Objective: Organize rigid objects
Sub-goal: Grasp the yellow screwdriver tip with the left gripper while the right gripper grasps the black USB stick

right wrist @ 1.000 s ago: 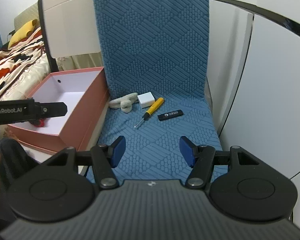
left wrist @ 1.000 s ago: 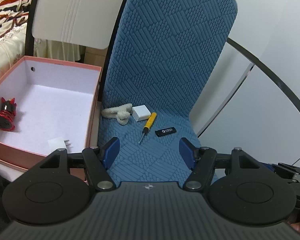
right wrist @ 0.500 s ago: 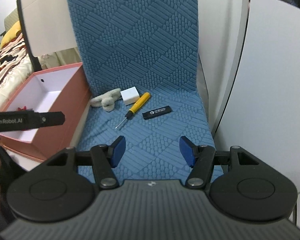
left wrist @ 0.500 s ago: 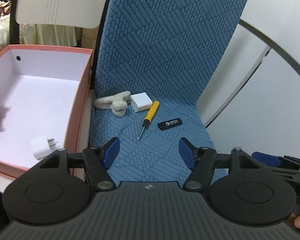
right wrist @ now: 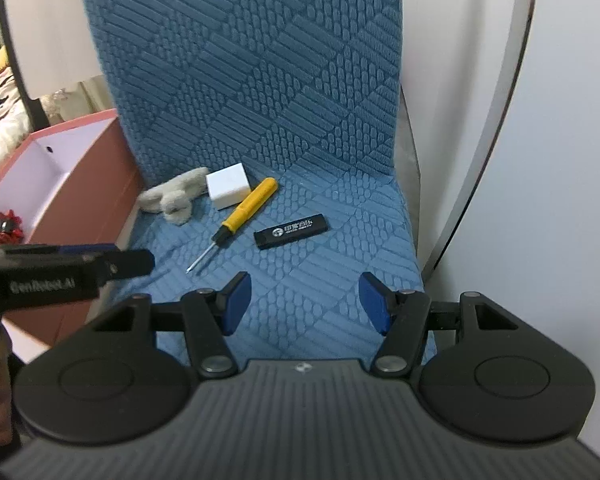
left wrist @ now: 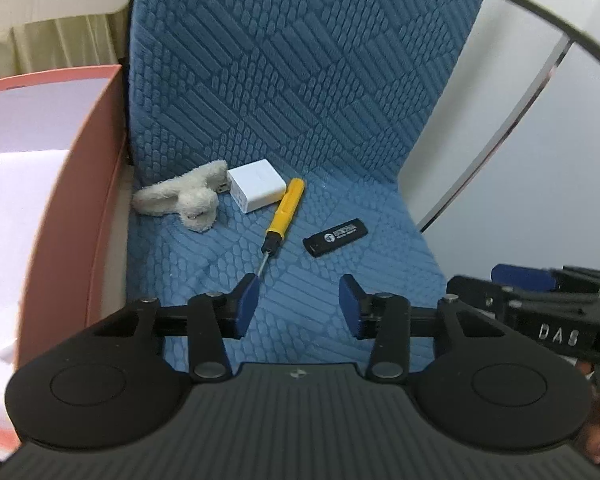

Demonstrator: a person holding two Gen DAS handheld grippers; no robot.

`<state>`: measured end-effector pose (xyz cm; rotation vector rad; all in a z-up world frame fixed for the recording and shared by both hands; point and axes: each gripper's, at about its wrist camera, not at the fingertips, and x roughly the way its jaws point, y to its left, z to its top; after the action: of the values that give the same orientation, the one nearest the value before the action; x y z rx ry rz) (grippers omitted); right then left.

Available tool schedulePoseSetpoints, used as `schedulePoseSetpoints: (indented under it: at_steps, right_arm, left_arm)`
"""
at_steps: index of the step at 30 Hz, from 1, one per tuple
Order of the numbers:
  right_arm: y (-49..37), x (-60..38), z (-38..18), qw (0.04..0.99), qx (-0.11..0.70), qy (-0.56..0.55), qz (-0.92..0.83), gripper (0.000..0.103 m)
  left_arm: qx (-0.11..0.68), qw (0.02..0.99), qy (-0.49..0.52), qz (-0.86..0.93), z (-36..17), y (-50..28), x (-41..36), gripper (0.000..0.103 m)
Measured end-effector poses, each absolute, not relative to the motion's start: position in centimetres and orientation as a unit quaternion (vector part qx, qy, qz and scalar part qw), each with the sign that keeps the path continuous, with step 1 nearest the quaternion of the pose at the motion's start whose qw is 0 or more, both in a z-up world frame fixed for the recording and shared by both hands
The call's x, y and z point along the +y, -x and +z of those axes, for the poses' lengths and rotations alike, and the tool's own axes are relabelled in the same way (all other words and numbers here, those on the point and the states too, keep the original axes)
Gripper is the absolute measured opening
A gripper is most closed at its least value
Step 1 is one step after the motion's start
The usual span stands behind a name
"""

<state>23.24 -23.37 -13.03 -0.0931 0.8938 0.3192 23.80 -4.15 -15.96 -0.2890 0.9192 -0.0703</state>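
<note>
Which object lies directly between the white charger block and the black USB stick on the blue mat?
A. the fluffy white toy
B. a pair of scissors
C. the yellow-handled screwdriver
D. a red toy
C: the yellow-handled screwdriver lies diagonally on the blue mat, with the white charger block on its left and the black USB stick on its right.

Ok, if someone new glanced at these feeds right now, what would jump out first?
Probably the yellow-handled screwdriver lying on the quilted blue mat, between a white cube-shaped charger and a black USB stick. Next, the fluffy white plush toy beside the open pink box at the mat's left edge. The left gripper, empty and closing, hovers near the screwdriver's tip.
</note>
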Motion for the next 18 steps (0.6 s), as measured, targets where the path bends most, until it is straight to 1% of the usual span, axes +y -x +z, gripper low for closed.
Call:
schedulePoseSetpoints:
  at_steps: [5, 7, 9, 10, 11, 13, 18]
  right_arm:
    - [-26.5, -23.2, -15.0, 0.878, 0.446, 0.038, 0.168, 0.062]
    - [-27.7, -22.8, -15.8, 0.874, 0.451, 0.043, 0.177, 0.062]
    - [-28.9, -22.4, -16.6, 0.869, 0.456, 0.047, 0.186, 0.062]
    - [-29.5, -22.2, -17.1, 0.867, 0.458, 0.048, 0.192, 0.067]
    - [-29.9, -22.1, -17.4, 0.866, 0.458, 0.049, 0.195, 0.073]
    - [-30.9, -21.7, -18.2, 0.866, 0.456, 0.057, 0.197, 0.081]
    - [-33.1, -20.6, -20.3, 0.856, 0.463, 0.085, 0.213, 0.082]
  left_arm:
    - [0.457, 0.880, 0.126, -0.027, -18.4, -26.0, -3.9, 0.037]
    - [0.464, 0.876, 0.129, -0.024, -19.4, -26.8, -3.6, 0.030]
    - [0.468, 0.875, 0.125, -0.019, -20.3, -27.4, -3.6, 0.027]
    - [0.471, 0.873, 0.124, -0.017, -21.0, -27.8, -3.5, 0.026]
    - [0.474, 0.872, 0.124, -0.017, -21.3, -28.0, -3.5, 0.025]
    - [0.479, 0.869, 0.122, -0.016, -22.3, -28.5, -3.5, 0.024]
    - [0.484, 0.868, 0.109, -0.019, -23.9, -29.2, -3.8, 0.024]
